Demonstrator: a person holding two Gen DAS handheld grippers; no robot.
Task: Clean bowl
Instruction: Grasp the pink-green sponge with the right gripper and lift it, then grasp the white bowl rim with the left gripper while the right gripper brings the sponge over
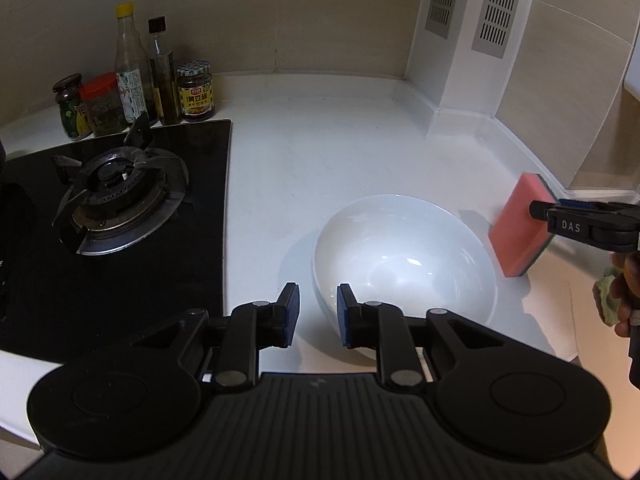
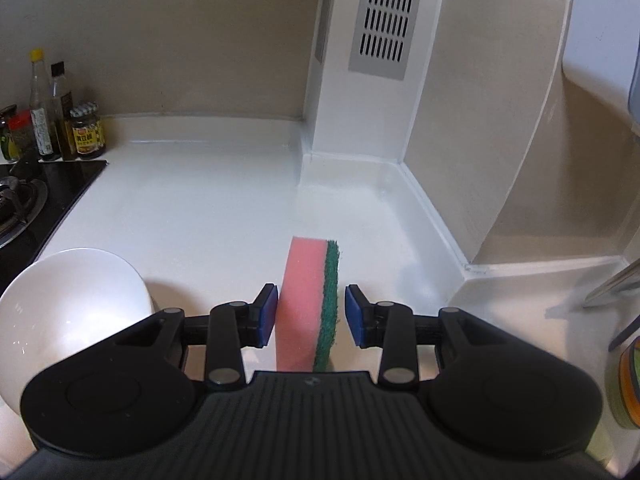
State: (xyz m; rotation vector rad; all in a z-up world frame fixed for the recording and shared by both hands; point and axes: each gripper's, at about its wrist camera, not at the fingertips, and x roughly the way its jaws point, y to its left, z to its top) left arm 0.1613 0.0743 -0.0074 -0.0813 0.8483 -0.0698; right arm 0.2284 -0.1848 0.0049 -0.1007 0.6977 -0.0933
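Observation:
A white bowl (image 1: 404, 264) sits on the white counter, also at the lower left of the right wrist view (image 2: 76, 304). My left gripper (image 1: 317, 312) is open; its jaws stand on either side of the bowl's near rim, with gaps. A pink sponge with a green scouring side (image 2: 310, 304) stands on edge between the jaws of my right gripper (image 2: 311, 312). The left pad is at the pink face; a small gap shows at the green side. In the left wrist view the sponge (image 1: 520, 226) is right of the bowl, its lower edge at the counter.
A black gas hob with a burner (image 1: 120, 196) lies left of the bowl. Several sauce bottles and jars (image 1: 140, 92) stand at the back wall. A white column with vent grilles (image 2: 380, 16) rises at the back right. A person's hand (image 1: 624, 288) is at the right edge.

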